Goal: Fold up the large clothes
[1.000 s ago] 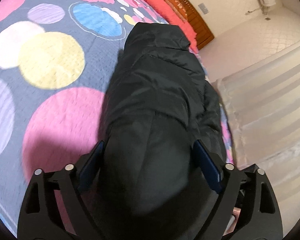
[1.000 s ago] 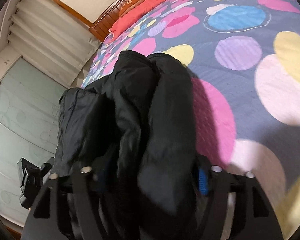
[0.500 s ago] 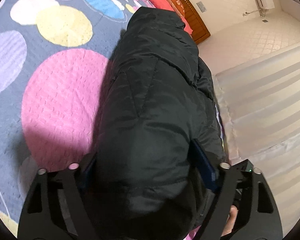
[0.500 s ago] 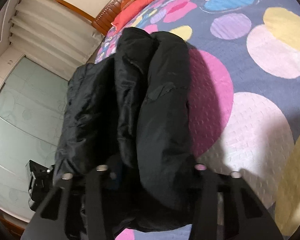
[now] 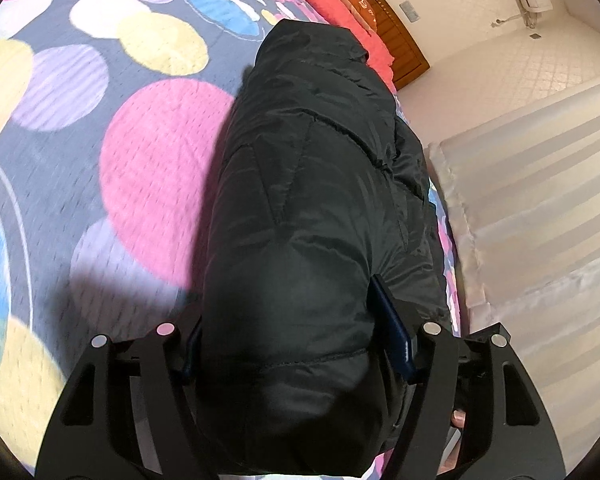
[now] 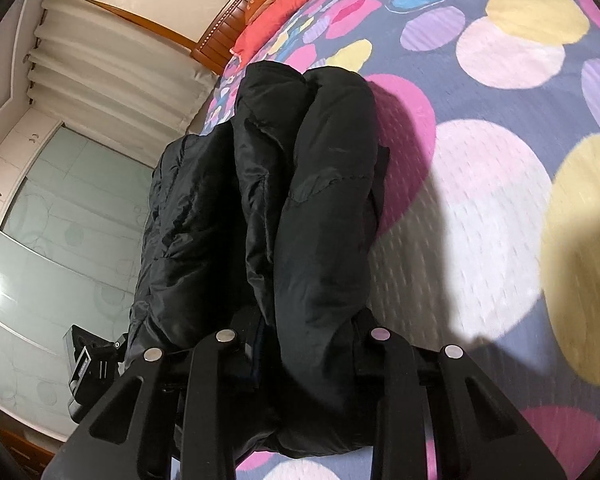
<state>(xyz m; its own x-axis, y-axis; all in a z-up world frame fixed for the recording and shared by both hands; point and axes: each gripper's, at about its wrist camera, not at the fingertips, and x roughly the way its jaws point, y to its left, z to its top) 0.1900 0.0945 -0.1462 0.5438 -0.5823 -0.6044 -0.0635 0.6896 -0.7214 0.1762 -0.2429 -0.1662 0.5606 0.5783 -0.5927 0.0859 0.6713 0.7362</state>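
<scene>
A black puffer jacket (image 5: 312, 200) is bunched in thick folds and held up above a bed with a spotted quilt (image 5: 148, 152). My left gripper (image 5: 296, 344) is shut on a thick fold of the jacket, its blue pads (image 5: 392, 328) pressing on either side. In the right wrist view the same jacket (image 6: 300, 208) hangs in several rolled layers, and my right gripper (image 6: 304, 340) is shut on its near end. The other gripper's body (image 6: 88, 364) shows at the lower left there.
The quilt (image 6: 492, 184) spreads to the right in the right wrist view. A red pillow (image 5: 336, 12) and wooden headboard (image 5: 384, 16) lie at the far end. Pale curtains (image 5: 540, 200) and a glass wardrobe door (image 6: 60, 248) stand beside the bed.
Both grippers have lifted and carried the jacket sideways over the quilt. The jacket now hangs closer to both cameras and more bunched. Both grips stay shut.
</scene>
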